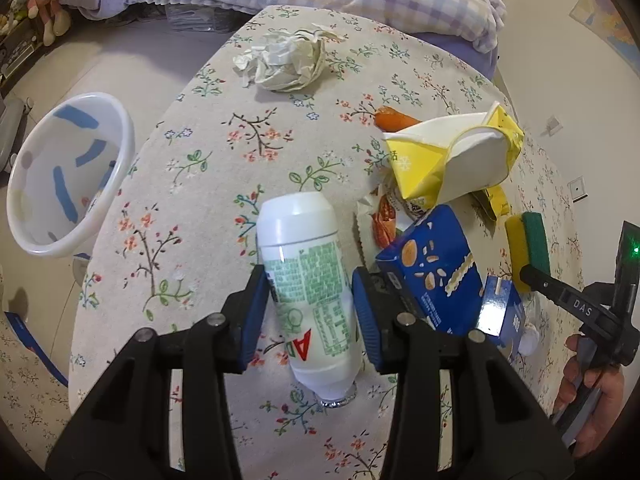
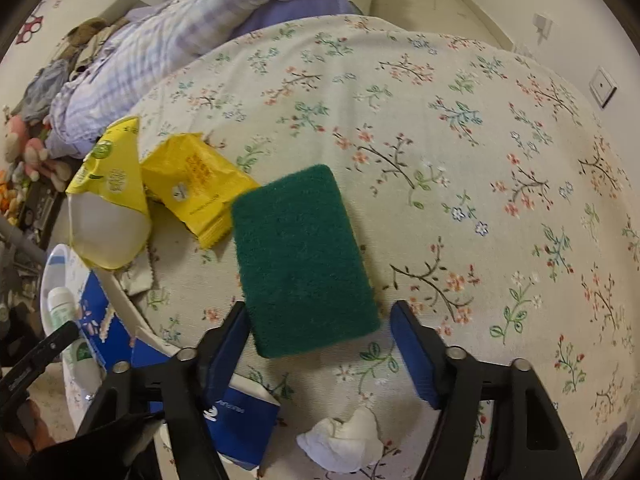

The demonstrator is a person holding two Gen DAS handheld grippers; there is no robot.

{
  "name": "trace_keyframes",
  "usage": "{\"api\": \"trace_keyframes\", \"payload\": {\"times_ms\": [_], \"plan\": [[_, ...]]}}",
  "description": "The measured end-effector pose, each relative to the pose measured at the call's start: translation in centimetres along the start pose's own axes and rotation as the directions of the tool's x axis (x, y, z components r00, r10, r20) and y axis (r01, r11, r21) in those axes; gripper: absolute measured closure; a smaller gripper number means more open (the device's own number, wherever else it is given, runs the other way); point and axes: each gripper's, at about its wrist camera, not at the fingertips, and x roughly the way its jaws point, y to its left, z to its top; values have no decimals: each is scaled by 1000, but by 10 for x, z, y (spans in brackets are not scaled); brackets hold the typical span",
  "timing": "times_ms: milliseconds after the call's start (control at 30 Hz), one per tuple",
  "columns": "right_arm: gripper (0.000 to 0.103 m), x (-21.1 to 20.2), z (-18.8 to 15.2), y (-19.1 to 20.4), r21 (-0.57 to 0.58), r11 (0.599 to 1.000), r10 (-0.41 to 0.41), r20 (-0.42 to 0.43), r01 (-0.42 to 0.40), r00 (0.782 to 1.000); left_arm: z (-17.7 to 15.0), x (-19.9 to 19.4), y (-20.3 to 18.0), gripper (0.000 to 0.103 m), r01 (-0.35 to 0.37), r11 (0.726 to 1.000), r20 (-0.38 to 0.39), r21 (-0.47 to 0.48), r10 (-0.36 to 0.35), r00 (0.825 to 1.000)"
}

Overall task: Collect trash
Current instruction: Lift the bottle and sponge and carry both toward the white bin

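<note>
Bottle (image 1: 308,292) on table (image 1: 200,184), box (image 1: 432,268) right, basin (image 1: 68,172) left.

Both wrist cameras look steeply down, close over the floral tablecloth (image 1: 200,168). The green sponge (image 2: 304,260), centre in the right view, appears at the left view's right edge.

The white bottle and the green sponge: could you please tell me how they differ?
The bottle is round, white and printed in green; the sponge is flat, rectangular and plain dark green. The left gripper pinches the bottle; the right gripper's pads flank the sponge, one clearly apart. Both lie on the floral tablecloth.
</note>
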Motion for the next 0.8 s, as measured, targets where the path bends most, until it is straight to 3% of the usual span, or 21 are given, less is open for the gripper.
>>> {"api": "trace_keyframes", "payload": {"times_ms": [133, 467, 800], "plan": [[46, -10, 0, 0, 2, 1000, 26, 23, -26, 999, -1, -10, 8, 59, 5, 1000, 21, -13, -5, 1000], [47, -57, 0, 28, -30, 996, 86, 129, -83, 988, 2, -35, 29, 59, 12, 1000, 90, -22, -10, 996], [47, -88, -9, 112, -159, 974, 192, 187, -163, 963, 10, -74, 95, 59, -14, 997, 203, -82, 30, 979]]}}
